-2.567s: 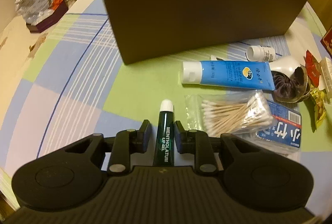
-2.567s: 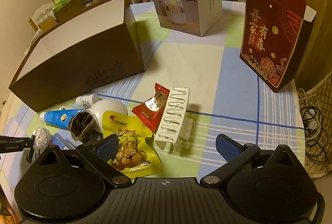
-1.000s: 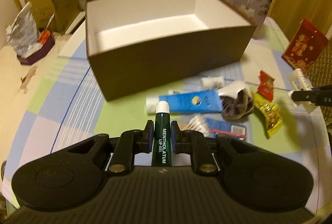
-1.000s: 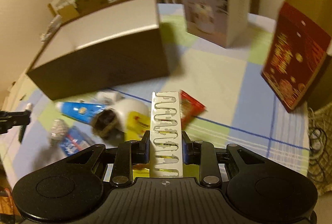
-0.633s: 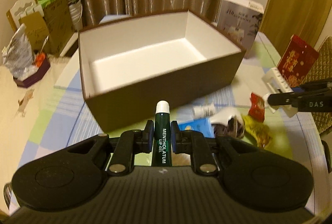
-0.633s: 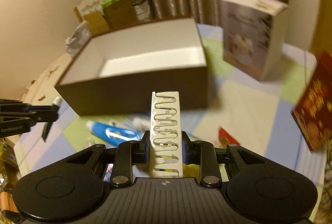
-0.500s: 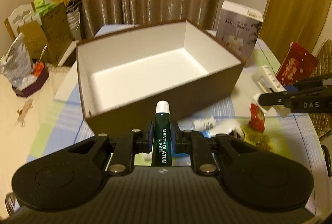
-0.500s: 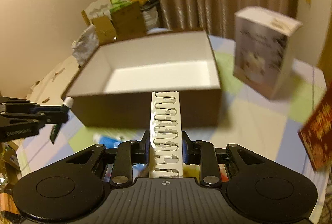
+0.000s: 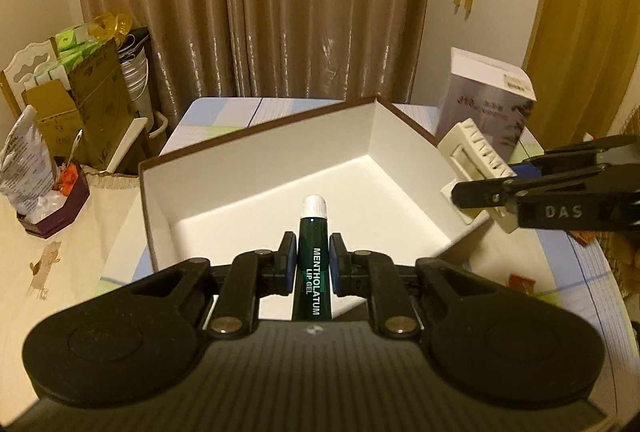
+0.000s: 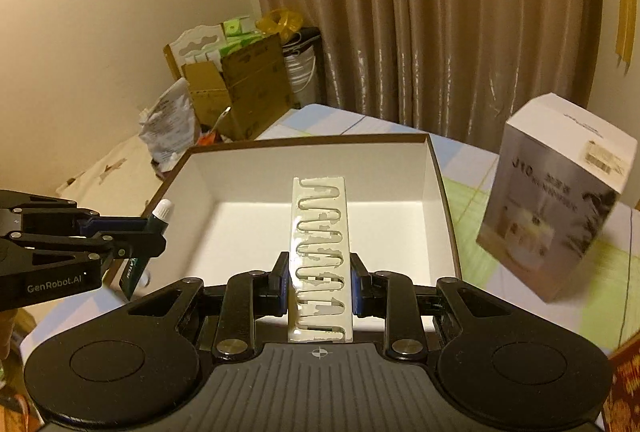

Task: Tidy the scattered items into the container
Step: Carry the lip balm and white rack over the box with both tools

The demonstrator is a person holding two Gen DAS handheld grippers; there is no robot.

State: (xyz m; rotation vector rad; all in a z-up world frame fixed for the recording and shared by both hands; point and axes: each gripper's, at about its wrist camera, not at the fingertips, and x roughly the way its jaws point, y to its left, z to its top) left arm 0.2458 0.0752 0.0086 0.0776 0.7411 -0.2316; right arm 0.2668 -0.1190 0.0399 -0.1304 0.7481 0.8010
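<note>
Brown curtains (image 9: 280, 4) hang behind the bench (image 9: 580, 272) in the left wrist view, where the left gripper (image 9: 311, 263) clamps a green lip gel tube (image 9: 312, 264) above the open brown box (image 9: 260, 200).

Seen from the right wrist, the right gripper (image 10: 319, 286) grips a white hair claw (image 10: 320, 252) over the same box, beside a humidifier carton (image 10: 556, 200).
</note>
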